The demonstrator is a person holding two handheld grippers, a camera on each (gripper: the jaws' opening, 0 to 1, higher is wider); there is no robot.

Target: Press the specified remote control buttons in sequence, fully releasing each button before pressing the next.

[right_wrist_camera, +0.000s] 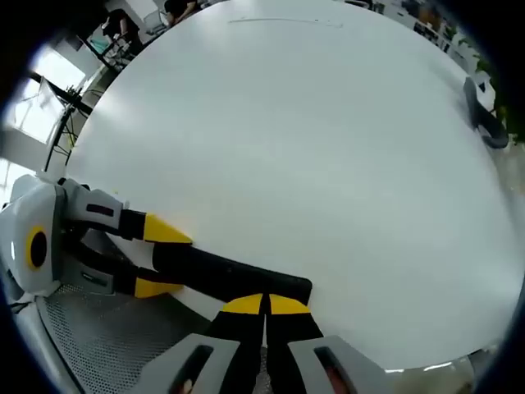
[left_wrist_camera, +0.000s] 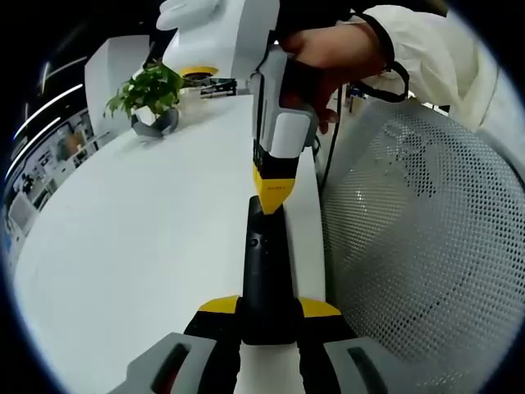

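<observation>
Between the left gripper (left_wrist_camera: 268,316) fingers sits the clamped remote (left_wrist_camera: 264,271); right gripper (right_wrist_camera: 264,308) fingers seemingly closed, touching it.

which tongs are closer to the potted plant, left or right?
Right. The right tongs press their closed tip on the far end of the remote, the end towards the potted plant. The left tongs clamp the remote's near end, farther from the plant.
</observation>
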